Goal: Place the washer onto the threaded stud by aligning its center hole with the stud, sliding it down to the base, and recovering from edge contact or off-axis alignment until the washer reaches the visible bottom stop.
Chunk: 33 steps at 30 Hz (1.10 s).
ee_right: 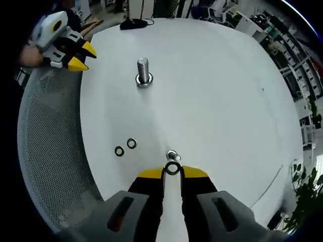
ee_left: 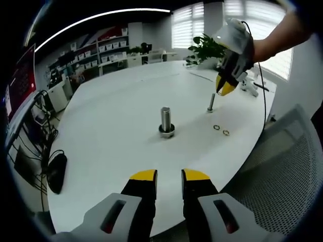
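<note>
— Right at the tips of the right gripper [ee_right: 172, 173], see that? A washer [ee_right: 172, 169] pinched edge-on between the yellow fingertips [ee_right: 151, 174], closed on it.

— Got it. And just beyond the tips, the small threaded stud [ee_right: 172, 154] stands upright on the white table [ee_right: 222, 91], its top close under the washer.

— From the left gripper view you get the side-on picture: the right gripper [ee_left: 225, 89] hangs tips-down just above and beside that stud [ee_left: 210, 103]. The washer itself is too small to make out there.

— Whether the hole is over the stud, I cannot tell.

— Two spare washers [ee_right: 125, 147] lie flat on the table, off to the left of the right fingers. The left gripper view has them too [ee_left: 221, 130], near the stud.

— And the left gripper [ee_left: 169, 177]?

— Jaws parted, nothing between them, hanging back at the table edge. Well ahead of its tips stands a big bolt [ee_left: 166, 122], upright, alone.

— The right gripper view catches the left gripper [ee_right: 81, 55] from across the table, past that bolt [ee_right: 143, 72].
</note>
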Available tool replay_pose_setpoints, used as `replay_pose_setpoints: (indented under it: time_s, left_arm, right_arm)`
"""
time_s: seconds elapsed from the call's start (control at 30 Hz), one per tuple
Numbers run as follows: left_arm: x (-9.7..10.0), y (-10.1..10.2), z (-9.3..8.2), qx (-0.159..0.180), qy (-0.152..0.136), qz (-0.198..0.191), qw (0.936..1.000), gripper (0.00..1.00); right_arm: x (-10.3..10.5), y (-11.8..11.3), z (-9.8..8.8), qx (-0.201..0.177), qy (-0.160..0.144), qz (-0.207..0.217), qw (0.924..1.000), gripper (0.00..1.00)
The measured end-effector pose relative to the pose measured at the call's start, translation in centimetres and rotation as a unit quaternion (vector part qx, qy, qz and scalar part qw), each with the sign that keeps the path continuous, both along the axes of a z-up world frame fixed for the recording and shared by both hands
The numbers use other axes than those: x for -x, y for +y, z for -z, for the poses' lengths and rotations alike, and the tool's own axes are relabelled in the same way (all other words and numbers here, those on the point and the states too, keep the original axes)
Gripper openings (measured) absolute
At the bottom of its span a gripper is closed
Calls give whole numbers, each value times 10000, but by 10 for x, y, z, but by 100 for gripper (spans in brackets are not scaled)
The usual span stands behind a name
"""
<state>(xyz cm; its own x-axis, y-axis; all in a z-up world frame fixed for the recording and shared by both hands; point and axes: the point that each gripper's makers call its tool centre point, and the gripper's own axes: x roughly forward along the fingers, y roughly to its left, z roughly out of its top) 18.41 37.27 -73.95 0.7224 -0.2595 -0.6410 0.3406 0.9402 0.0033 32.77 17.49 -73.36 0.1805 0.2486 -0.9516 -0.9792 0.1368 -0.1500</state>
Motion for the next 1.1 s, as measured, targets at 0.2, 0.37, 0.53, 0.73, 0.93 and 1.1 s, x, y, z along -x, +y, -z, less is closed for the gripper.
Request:
replay_pose_setpoints:
  time_s: [0.2, 0.37, 0.53, 0.73, 0.93, 1.1]
  left_arm:
    - [1, 1, 1, -18, 4, 3, 10000, 17]
    - [1, 1, 1, -29, 5, 3, 10000, 16]
    - [2, 1, 2, -37, 26, -2, 10000, 16]
    - [2, 2, 2, -46, 42, -11, 10000, 16]
    - [1, 1, 2, -45, 42, -8, 10000, 16]
    - [1, 1, 2, -46, 47, -6, 10000, 16]
  right_arm:
    - [-4, 4, 2, 8, -71, -101, 9999, 14]
    - [-6, 4, 3, -10, -85, -91, 9999, 14]
    - [-7, 6, 5, -6, -70, -90, 9999, 14]
    - [-10, 11, 6, -50, -54, -105, 9999, 14]
    - [-11, 14, 5, -79, -5, -82, 9999, 14]
    - [-9, 13, 7, 7, -5, -195, 9998, 14]
